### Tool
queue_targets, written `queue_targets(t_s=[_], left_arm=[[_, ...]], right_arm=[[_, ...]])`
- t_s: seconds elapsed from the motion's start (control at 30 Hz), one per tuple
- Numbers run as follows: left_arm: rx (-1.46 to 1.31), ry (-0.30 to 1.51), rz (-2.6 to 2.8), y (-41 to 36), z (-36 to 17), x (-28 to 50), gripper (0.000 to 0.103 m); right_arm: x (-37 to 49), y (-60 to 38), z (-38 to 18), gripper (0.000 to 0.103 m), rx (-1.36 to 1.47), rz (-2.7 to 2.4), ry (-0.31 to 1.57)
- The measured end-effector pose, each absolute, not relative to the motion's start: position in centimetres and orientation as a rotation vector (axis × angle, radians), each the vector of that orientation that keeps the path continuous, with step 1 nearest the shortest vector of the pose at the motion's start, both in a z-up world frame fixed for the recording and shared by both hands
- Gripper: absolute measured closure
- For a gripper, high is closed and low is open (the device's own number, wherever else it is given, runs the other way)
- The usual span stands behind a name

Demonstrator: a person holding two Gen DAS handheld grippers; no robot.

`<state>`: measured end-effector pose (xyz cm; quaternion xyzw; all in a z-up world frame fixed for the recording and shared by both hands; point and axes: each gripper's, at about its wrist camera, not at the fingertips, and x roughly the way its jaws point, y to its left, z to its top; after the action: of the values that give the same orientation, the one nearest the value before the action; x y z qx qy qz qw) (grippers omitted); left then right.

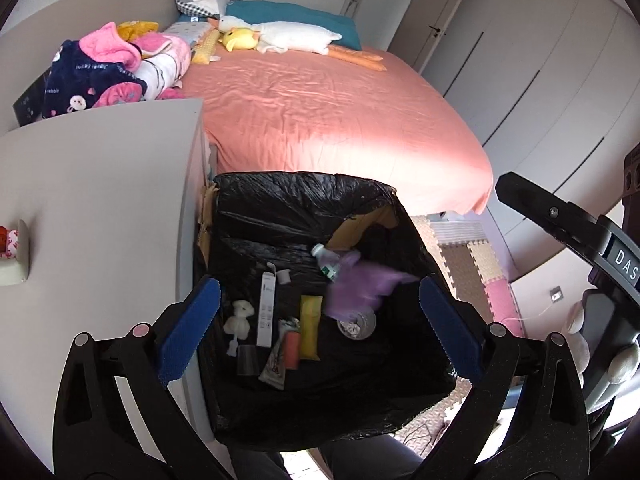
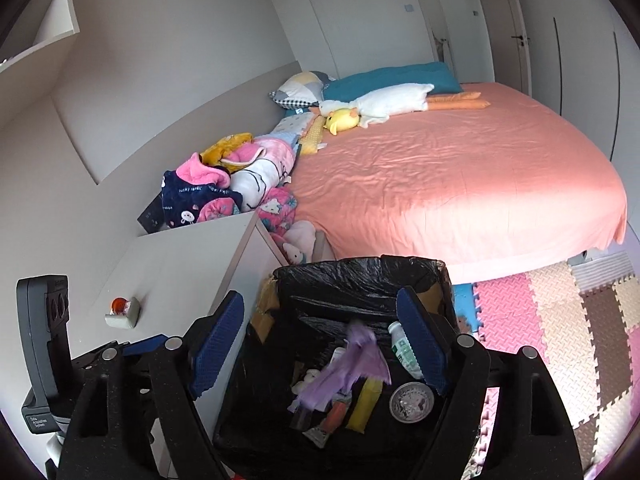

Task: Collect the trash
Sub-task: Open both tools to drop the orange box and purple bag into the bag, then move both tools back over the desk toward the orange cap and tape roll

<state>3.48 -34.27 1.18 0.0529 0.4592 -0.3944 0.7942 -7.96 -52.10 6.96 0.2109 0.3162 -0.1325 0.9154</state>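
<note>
Both grippers, left gripper (image 1: 320,330) and right gripper (image 2: 320,342), hold their blue textured fingers spread wide, gripping nothing, above the black-lined cardboard bin (image 1: 280,200), where a blurred, crumpled purple bag (image 1: 362,290) hangs over the litter on its floor.

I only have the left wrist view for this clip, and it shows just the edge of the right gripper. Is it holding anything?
Observer: No. The right gripper has its fingers apart and grips nothing. The blurred purple bag is below them, inside the bin.
Operator: What is the red thing on the cabinet? My view cuts it off.
Observer: It's a small orange-red ball in a pale holder on the cabinet top.
Operator: Is anything in the gap between the cabinet and the bed?
Observer: Yes, a pale pink soft toy is wedged between them, against the bed.
</note>
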Motion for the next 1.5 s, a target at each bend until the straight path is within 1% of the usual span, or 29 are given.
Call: queue_targets(t_s=[0.33,0.8,1.5], left_arm=[[0.064,0.974,-0.771,-31.6,1.3,4.9,0.007],[0.028,0.948,-0.635,-25.5,0.9,7.5,0.007],[-0.042,0.931,-0.433,-14.9,-0.3,13.4,0.007]], right_arm=[[-6.4,-50.3,6.7,0.019,0.402,-0.244,0.682],[-2.7,-45.2,6.1,0.019,0.35,-0.154,0.715],[4.8,-36.9,3.8,0.019,0.291,-0.016,0.792]])
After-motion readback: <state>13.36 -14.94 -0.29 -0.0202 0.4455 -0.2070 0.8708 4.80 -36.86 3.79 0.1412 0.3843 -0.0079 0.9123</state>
